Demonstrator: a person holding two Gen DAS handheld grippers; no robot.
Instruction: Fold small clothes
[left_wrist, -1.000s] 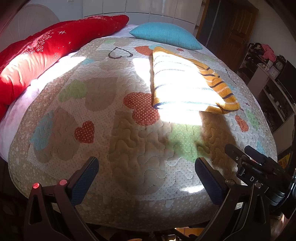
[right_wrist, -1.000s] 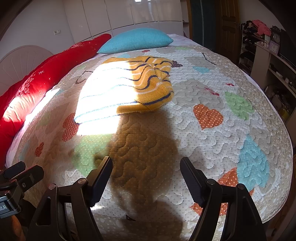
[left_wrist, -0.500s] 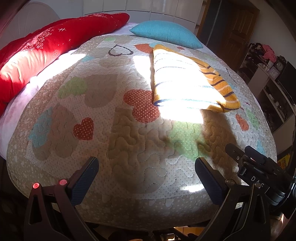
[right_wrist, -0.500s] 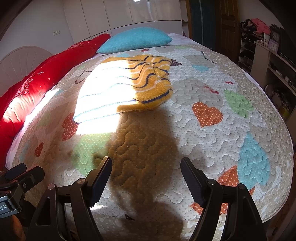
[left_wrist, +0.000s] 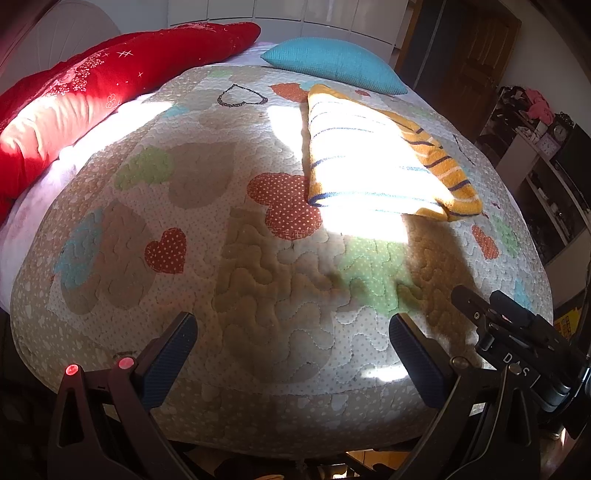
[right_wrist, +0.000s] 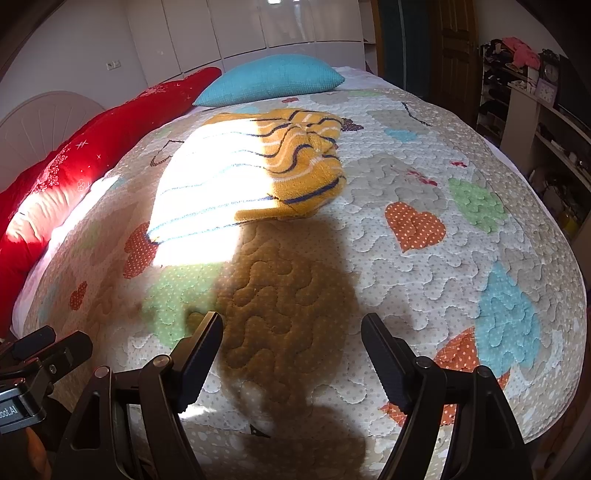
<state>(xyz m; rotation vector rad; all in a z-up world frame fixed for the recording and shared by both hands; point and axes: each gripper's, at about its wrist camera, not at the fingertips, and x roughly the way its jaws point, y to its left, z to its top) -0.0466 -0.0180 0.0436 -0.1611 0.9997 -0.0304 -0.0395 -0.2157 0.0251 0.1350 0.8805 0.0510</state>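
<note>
Seen in upper centre of the right wrist view: a folded yellow striped knit garment (right_wrist: 255, 173), lying flat on the heart-patterned quilt (right_wrist: 424, 266) of the bed, half in strong sunlight and half in shade. In the left wrist view, placed at upper right of the frame (left_wrist: 373, 162), well apart from both tools. Left gripper (left_wrist: 291, 341) at bottom of its frame, fingers (left_wrist: 171, 356) spread wide, holding nothing, low over the near edge of the quilt. Right gripper (right_wrist: 291, 345) at bottom of its frame, fingers (right_wrist: 384, 360) also spread wide and empty, above a dark shadow on the quilt. Behind the garment, a turquoise pillow (right_wrist: 269, 79) at top centre. Along the left edge, a long red bolster (left_wrist: 99, 96) with white snowflake print. At far right, shelves (right_wrist: 535, 110) with small items, too small to tell.
</note>
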